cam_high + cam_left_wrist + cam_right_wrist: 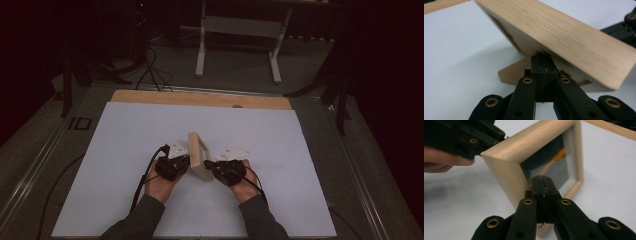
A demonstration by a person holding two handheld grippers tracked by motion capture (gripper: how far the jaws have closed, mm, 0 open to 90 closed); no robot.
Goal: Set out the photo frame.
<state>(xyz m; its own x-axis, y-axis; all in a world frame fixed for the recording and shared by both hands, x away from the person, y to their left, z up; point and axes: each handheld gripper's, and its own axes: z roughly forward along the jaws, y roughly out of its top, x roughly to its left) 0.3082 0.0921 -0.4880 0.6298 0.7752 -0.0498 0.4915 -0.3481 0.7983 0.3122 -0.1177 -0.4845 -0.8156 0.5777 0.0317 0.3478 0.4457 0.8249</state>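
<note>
frame pos: photo frame stands on edge mid-table on white sheet, btw both grippers
left gripper: jaws pressed together, tips touching frame's back side, nothing pinched
right gripper: jaws pressed together, tips at frame's front, by lower inner edge
frame look: light wood, wide flat border, glass pane w/ pale mat; plain wood back w/ prop leg, leaning
hands: one behind each gripper, dark sleeves

The wooden picture frame is cut off at the left gripper view's top edge; its glass in the right gripper view is blurred.
</note>
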